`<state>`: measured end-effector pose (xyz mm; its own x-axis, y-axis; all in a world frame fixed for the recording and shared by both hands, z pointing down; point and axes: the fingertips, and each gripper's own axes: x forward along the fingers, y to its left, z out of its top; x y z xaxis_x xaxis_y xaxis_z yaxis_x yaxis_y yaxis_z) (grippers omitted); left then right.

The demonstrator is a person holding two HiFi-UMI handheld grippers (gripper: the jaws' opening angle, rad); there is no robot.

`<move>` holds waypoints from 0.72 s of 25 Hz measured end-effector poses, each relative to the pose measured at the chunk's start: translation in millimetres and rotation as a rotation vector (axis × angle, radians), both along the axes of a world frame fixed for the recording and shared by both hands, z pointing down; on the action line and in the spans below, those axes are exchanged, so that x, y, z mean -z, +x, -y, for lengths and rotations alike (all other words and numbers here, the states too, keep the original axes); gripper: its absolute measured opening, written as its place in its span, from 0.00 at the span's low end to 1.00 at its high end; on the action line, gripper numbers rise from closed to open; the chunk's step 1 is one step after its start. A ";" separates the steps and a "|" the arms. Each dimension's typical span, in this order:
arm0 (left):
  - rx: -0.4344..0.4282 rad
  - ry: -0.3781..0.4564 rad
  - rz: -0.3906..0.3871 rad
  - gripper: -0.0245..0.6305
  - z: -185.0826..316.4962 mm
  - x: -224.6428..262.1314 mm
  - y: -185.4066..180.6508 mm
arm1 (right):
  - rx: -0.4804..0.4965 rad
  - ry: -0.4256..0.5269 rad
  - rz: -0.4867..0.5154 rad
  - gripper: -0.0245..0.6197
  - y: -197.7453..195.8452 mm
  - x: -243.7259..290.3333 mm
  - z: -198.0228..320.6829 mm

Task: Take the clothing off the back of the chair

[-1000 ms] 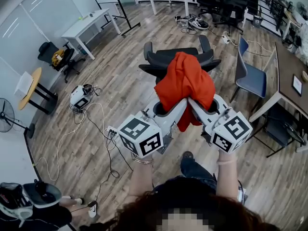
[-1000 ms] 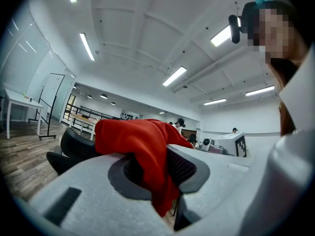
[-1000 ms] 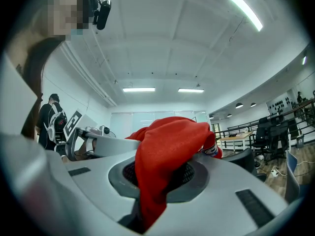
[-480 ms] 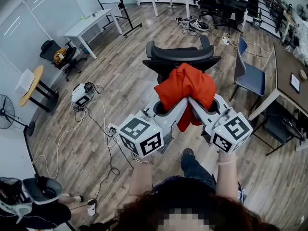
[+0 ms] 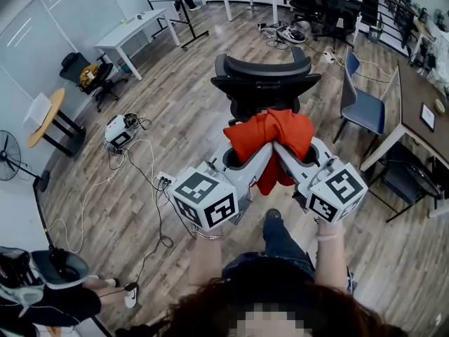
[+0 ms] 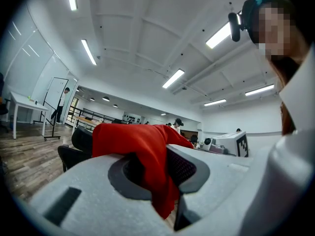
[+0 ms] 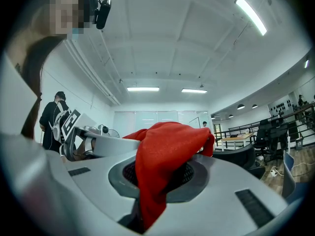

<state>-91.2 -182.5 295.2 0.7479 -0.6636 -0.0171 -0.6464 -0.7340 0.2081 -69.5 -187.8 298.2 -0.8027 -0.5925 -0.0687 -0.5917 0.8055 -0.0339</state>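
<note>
Both tongs, L gripper [image 5: 265, 153] & R gripper [image 5: 282, 150], clamp folds of red clothing [image 5: 270, 128]; it hangs bunched betw. them, clear of chair [image 5: 263, 83] back; risk: small pinches slip w/ uneven pulling, garment drops to floor [image 5: 175, 118].

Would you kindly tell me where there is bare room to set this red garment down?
For the red garment, the blue chair's seat is bare, as is the floor between black chair and white table. Cables crowd the floor at lower left.
</note>
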 end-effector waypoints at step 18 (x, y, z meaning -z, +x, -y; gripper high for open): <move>0.007 0.000 0.021 0.18 -69.0 -8.6 13.2 | -0.033 -0.036 -0.002 0.13 13.6 -9.4 -69.1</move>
<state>-78.0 -113.5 303.9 0.7434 -0.6688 -0.0011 -0.6559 -0.7294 0.1942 -55.9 -118.6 307.7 -0.7829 -0.6205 -0.0453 -0.6177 0.7839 -0.0619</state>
